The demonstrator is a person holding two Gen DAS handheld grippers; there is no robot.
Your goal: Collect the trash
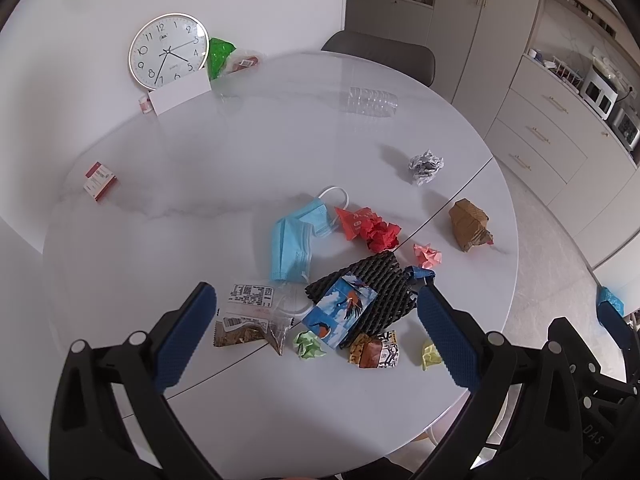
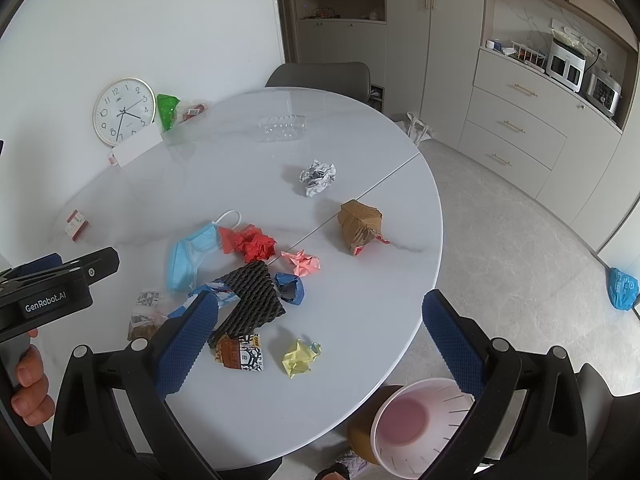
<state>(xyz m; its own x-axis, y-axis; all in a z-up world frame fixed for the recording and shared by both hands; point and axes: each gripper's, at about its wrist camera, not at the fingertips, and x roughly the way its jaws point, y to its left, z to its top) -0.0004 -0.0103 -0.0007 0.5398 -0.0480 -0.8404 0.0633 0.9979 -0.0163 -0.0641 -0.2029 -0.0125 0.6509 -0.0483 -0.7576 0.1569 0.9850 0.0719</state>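
Trash lies scattered on a round white table (image 1: 240,152): a blue face mask (image 1: 292,240), red crumpled paper (image 1: 370,228), black foam netting (image 1: 368,288), a bird-print packet (image 1: 340,312), a snack bag (image 1: 248,320), a brown paper lump (image 1: 468,224), a foil ball (image 1: 426,166), and green (image 1: 308,344), pink (image 1: 427,255) and yellow (image 2: 300,358) paper wads. My left gripper (image 1: 316,328) is open above the near pile, empty. My right gripper (image 2: 320,332) is open and empty above the table's near edge. A pink bin (image 2: 416,428) stands on the floor below.
A wall clock (image 1: 168,52), a white card (image 1: 182,94) and green plastic (image 1: 220,56) stand at the far edge. A small red box (image 1: 100,180) lies at left. A clear plastic tray (image 1: 372,100) and a grey chair (image 1: 380,56) are at the back. Cabinets (image 2: 516,132) line the right.
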